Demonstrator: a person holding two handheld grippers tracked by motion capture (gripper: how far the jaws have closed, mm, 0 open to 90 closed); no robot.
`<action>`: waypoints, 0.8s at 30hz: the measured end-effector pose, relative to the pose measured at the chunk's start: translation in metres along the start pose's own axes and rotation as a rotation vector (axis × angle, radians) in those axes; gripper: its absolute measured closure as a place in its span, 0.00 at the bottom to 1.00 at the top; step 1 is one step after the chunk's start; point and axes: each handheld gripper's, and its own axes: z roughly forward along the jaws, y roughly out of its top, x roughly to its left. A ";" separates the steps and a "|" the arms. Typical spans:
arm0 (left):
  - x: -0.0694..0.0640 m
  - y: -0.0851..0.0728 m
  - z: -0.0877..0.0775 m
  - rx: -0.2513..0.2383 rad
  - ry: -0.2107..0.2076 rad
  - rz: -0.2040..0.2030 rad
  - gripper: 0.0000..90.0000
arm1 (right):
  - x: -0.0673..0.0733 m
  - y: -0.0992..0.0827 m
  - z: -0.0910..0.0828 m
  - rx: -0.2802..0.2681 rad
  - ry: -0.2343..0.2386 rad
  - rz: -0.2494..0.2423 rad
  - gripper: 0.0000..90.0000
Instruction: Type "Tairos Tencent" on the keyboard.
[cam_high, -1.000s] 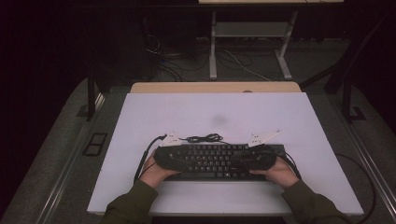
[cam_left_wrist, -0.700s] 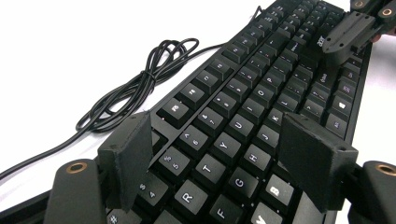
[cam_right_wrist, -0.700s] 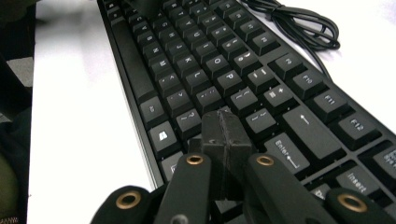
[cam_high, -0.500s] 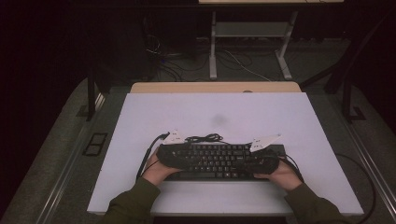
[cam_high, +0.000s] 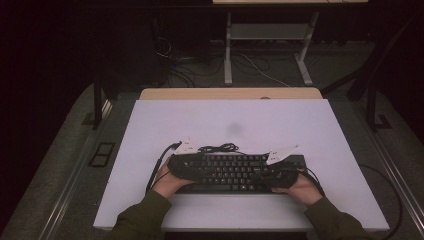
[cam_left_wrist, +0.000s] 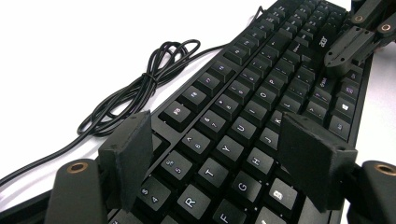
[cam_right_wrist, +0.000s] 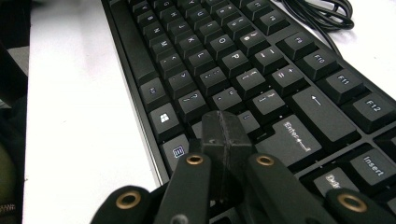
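Observation:
A black keyboard (cam_high: 235, 172) lies across the near part of the white table (cam_high: 240, 120), its coiled cable (cam_high: 220, 148) just behind it. My left gripper (cam_high: 186, 159) hovers over the keyboard's left end. In the left gripper view its jaws (cam_left_wrist: 219, 158) stand open above the letter keys (cam_left_wrist: 233, 130), touching nothing, with the cable (cam_left_wrist: 140, 88) to their left. My right gripper (cam_high: 281, 167) is over the right end. In the right gripper view it (cam_right_wrist: 226, 135) is shut with nothing between the pads, its tip just above the keys beside Enter (cam_right_wrist: 289, 140).
A person's hands and green sleeves (cam_high: 145, 215) come in from the near edge. A wooden tabletop edge (cam_high: 230, 93) adjoins the far side. Beyond it stand a metal desk frame (cam_high: 227, 50) and floor cables (cam_high: 175, 60). A floor socket (cam_high: 102, 154) lies to the left.

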 end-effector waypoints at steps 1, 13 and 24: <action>0.000 0.000 0.000 0.000 -0.001 0.001 0.30 | 0.000 0.000 0.000 0.000 -0.001 0.001 0.99; 0.004 0.000 -0.003 0.007 0.001 -0.001 0.57 | 0.000 -0.001 0.000 -0.003 0.000 0.000 1.00; 0.006 -0.001 -0.002 0.043 -0.027 -0.008 0.96 | 0.000 -0.001 0.000 -0.002 -0.004 -0.001 1.00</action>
